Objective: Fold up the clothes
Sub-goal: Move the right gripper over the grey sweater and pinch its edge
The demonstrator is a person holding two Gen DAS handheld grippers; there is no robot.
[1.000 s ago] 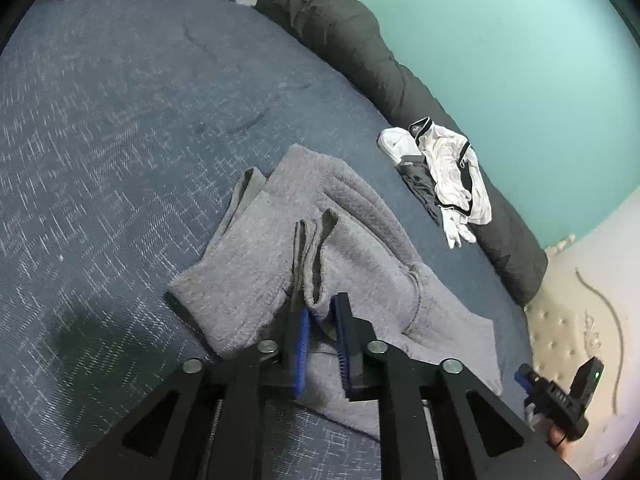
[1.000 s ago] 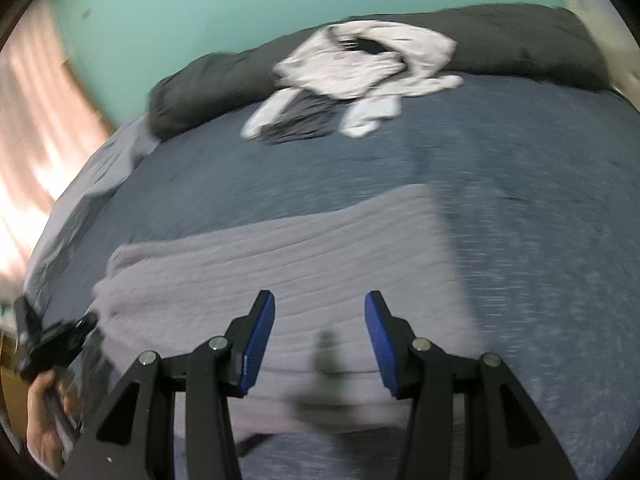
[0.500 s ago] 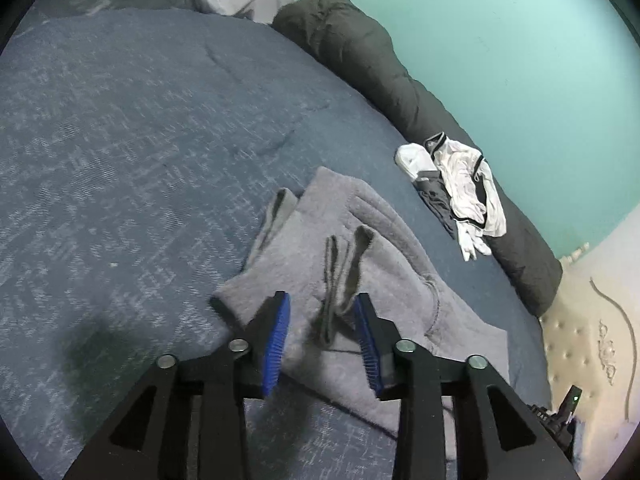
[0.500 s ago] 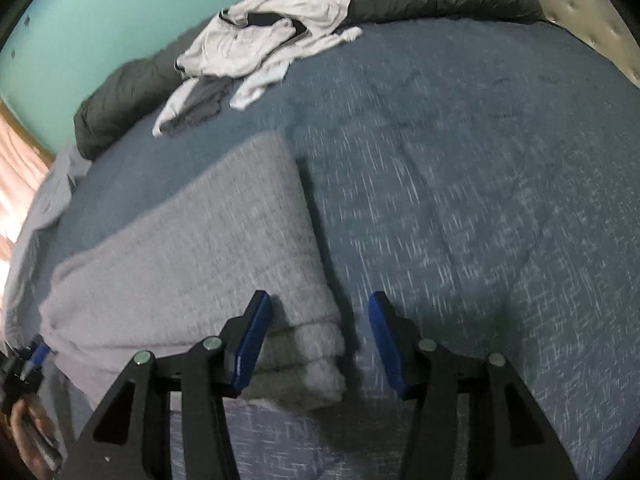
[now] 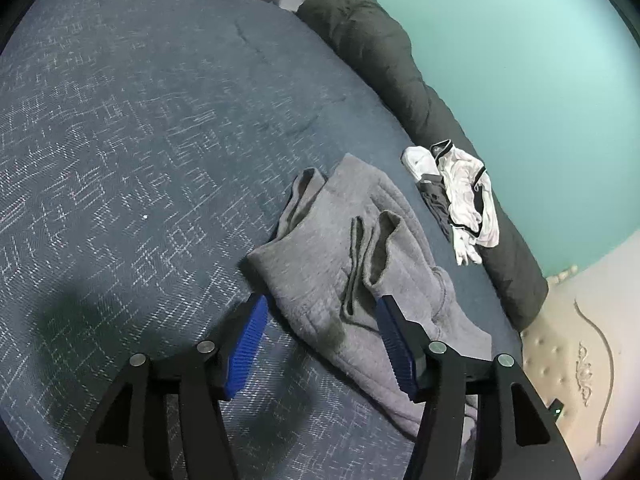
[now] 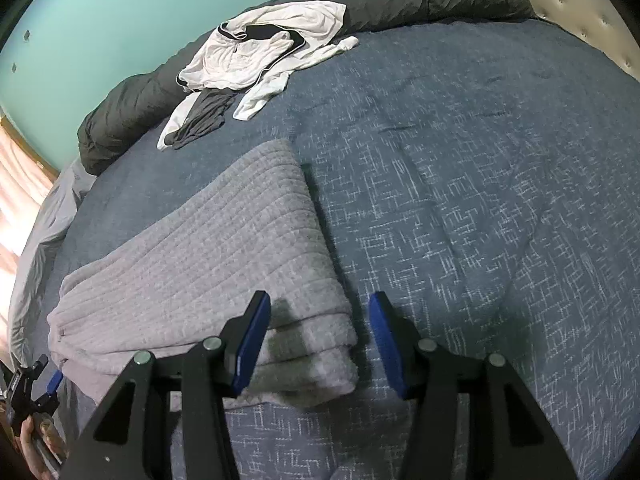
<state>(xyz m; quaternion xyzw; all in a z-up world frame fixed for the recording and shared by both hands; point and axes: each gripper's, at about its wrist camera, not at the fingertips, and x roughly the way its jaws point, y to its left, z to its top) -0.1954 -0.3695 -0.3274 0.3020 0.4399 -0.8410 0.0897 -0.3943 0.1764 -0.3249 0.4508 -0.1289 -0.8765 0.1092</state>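
Observation:
A grey ribbed garment lies folded on the blue bedspread. In the left wrist view my left gripper is open, its jaws straddling the garment's near cuffs without holding them. In the right wrist view the same grey garment lies in stacked layers, and my right gripper is open over its near right corner, empty. The left gripper shows at the lower left edge of that view, held in a hand.
A pile of white and dark clothes rests against a rolled dark grey duvet along the teal wall; the pile also shows in the right wrist view. A cream tufted headboard is at the right.
My left gripper has opened, let go of the grey cuffs and backed off slightly. My right gripper has swung right, from over the garment's middle to its right folded corner.

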